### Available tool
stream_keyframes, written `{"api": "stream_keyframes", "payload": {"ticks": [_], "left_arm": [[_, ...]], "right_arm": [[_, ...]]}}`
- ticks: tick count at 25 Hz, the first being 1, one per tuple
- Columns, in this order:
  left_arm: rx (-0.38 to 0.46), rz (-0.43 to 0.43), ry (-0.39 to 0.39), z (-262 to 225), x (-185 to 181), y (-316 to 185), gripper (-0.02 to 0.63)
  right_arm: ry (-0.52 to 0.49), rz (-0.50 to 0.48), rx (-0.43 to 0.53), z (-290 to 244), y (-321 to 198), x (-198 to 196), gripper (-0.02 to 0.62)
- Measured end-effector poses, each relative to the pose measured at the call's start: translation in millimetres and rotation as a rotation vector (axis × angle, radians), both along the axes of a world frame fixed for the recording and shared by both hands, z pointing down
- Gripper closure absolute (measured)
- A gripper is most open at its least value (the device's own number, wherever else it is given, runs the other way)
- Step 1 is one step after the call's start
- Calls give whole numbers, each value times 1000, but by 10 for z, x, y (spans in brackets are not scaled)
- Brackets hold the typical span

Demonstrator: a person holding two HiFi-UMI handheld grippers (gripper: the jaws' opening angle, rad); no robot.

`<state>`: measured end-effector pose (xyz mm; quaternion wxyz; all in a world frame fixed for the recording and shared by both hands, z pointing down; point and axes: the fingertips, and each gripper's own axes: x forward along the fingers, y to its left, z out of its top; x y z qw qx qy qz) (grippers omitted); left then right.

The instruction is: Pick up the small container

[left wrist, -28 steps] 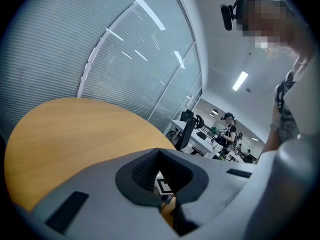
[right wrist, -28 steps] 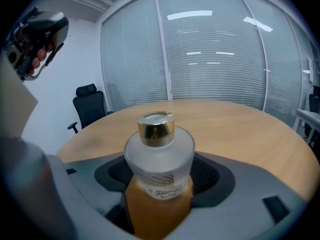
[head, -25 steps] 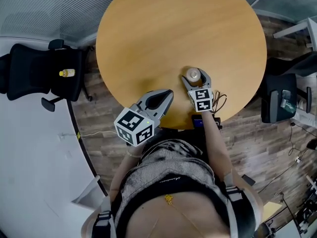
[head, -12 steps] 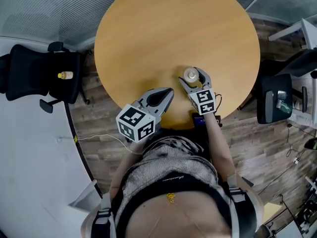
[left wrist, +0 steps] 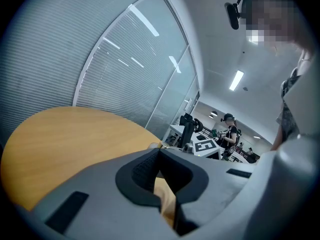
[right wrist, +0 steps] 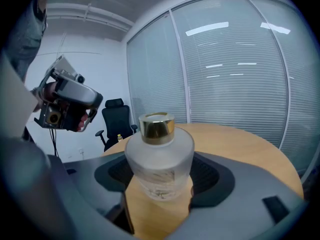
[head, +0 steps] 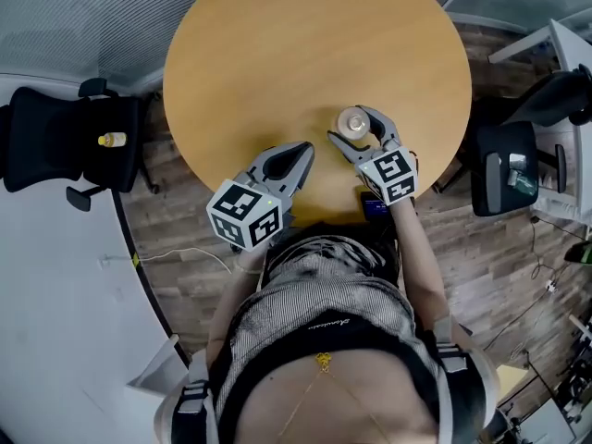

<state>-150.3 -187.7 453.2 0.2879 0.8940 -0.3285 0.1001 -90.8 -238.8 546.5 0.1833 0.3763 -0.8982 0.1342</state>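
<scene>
Right gripper [head: 355,131] swivelled | clamps small container [right wrist: 159,160] (gold cap [right wrist: 157,126]) | left gripper [left wrist: 159,152] closed

My right gripper [head: 357,129] has swung to the left with the small container [right wrist: 159,156] clamped in it, so its view now catches my left gripper [head: 296,157] and the black chair [right wrist: 114,115]. Its marker cube [left wrist: 204,145] has come into the left gripper view.

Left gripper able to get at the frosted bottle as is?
Probably not: the right gripper has its jaws on both sides of the frosted bottle, and the left gripper is shut. Only the gold cap looks free.
</scene>
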Motion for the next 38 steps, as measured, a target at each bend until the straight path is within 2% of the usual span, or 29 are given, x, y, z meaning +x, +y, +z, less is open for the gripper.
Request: {"api": "stream_keyframes", "payload": {"ticks": [7, 31, 38], "left_arm": [[18, -34, 16, -52, 62, 0, 601], [73, -94, 52, -226, 420, 90, 601], [79, -128, 60, -236, 373, 183, 601]], "right_arm": [[-13, -63, 36, -325, 95, 74, 259], [-78, -135, 92, -1177, 199, 335, 259], [-123, -143, 119, -1448, 254, 313, 259]]}}
